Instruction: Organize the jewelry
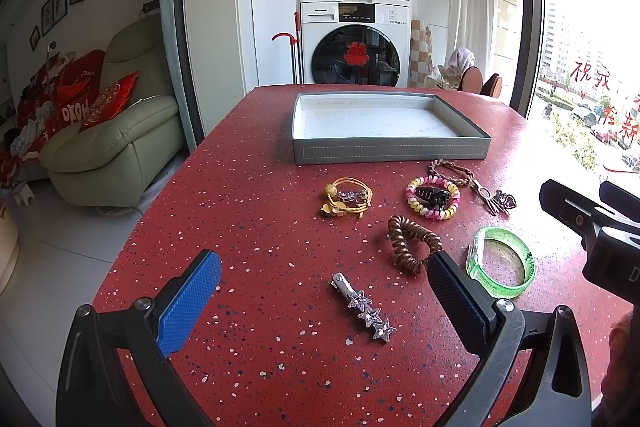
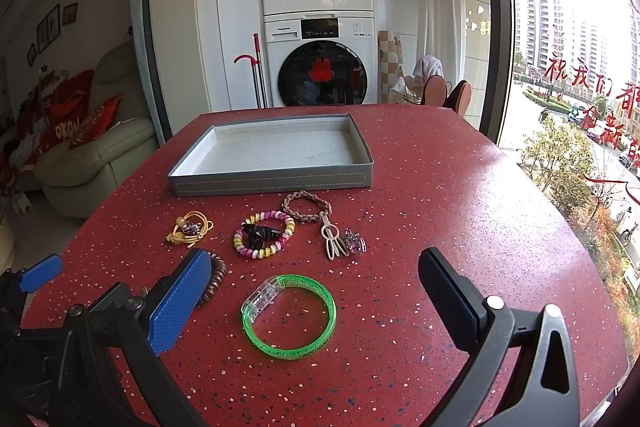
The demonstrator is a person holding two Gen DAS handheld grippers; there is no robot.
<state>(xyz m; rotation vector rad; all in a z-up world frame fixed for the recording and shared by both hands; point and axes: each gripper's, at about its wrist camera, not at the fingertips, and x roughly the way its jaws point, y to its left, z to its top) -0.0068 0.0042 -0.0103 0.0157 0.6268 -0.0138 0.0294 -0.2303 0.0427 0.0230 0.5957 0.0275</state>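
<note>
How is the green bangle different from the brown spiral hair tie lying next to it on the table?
The green bangle is smooth, see-through and bright green, with a clear block on one side; the brown spiral hair tie is opaque, coppery brown and coiled like a phone cord. The green bangle keeps a neat round ring shape, while the brown spiral hair tie is squashed into an uneven loop. Both lie flat on the red speckled table, outside the grey tray.
</note>
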